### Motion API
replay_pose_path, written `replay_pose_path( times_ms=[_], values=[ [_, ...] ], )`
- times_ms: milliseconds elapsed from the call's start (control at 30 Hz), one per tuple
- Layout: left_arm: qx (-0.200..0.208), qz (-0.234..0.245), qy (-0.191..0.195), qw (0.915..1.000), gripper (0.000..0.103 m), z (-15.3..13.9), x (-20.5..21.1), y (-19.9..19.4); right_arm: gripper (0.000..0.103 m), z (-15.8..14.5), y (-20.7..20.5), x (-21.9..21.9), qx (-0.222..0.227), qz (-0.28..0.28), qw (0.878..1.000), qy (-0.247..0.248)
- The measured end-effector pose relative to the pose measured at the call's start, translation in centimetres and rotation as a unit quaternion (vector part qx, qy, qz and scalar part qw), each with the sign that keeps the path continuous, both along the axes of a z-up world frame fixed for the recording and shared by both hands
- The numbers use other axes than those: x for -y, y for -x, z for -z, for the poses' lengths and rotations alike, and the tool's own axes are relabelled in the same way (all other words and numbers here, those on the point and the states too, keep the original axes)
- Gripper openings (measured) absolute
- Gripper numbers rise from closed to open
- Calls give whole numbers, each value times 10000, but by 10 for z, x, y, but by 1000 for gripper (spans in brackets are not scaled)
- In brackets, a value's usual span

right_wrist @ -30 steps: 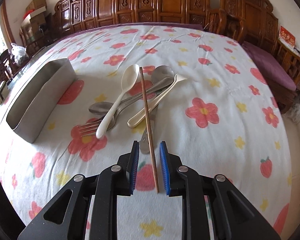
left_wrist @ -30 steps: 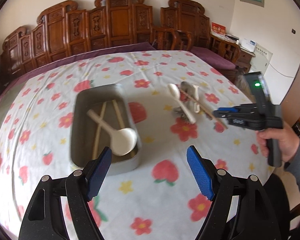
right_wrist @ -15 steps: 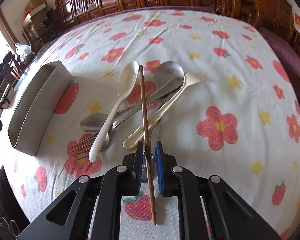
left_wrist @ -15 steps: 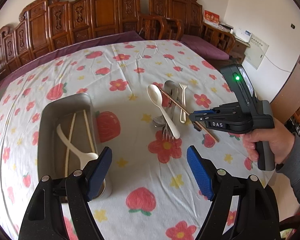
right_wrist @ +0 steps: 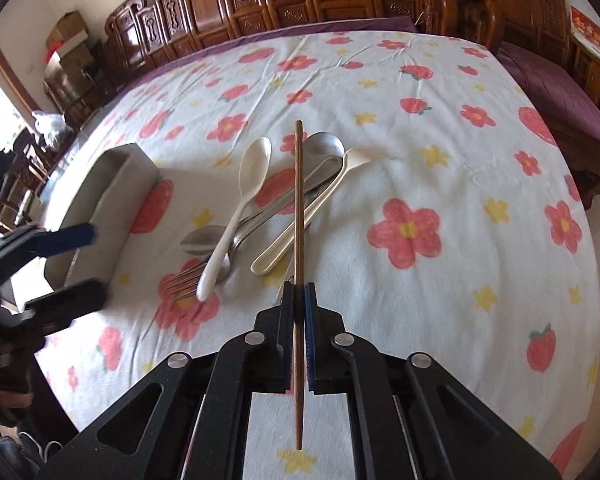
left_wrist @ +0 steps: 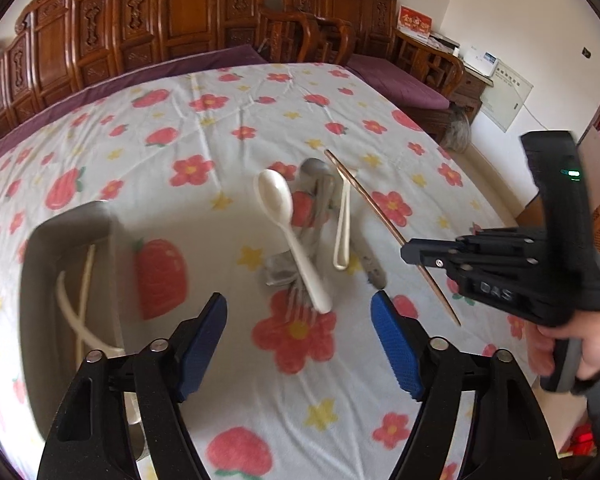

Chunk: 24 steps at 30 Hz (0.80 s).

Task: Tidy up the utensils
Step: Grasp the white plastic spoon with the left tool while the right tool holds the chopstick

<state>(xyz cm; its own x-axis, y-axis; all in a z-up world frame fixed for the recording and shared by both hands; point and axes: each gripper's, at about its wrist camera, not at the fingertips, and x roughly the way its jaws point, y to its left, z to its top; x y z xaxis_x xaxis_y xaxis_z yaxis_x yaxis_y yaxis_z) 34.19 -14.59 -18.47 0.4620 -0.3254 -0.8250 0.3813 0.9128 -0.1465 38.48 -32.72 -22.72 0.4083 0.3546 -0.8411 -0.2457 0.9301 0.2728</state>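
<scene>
Since a second ago, your right gripper (right_wrist: 299, 304) has clamped the chopstick (right_wrist: 298, 200); left gripper (left_wrist: 299, 332) stays apart. Next, carry it to the tray (right_wrist: 116, 176) at nine o'clock.

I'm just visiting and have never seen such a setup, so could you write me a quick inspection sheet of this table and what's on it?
Surface: table under a floral tablecloth.
Job's things: metal tray holding pale utensils; loose pile with white spoon, cream spoon, metal spoon, fork.
Clutter: nothing seen.
Grippers: right gripper shut on a wooden chopstick; left gripper open, empty.
Cables: nothing seen.
Surroundings: carved wooden chairs, cardboard boxes.
</scene>
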Motion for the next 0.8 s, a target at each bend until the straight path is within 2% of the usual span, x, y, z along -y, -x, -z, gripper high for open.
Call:
replay_pose_path(
  times_ms=[200,433,567,733,800],
  values=[
    [-176,46,-39,9998,54,20,21,-14,6,-11,19,17,114,145,9997,-147],
    [-425,33,-145,9990,35,45,39,-27,6,0,34,26,53,260,9995,-163],
    [-454,-37,-213,9987,33,52,44,-32,6,5,37,23,24,208,9996,-168],
    [-509,-178,-411,9977,19,59,43,-40,6,4,38,18,45,156,9997,-196],
    [-531,-191,-378,9977,17,59,40,-41,6,3,38,17,57,145,9997,-210]
  ],
)
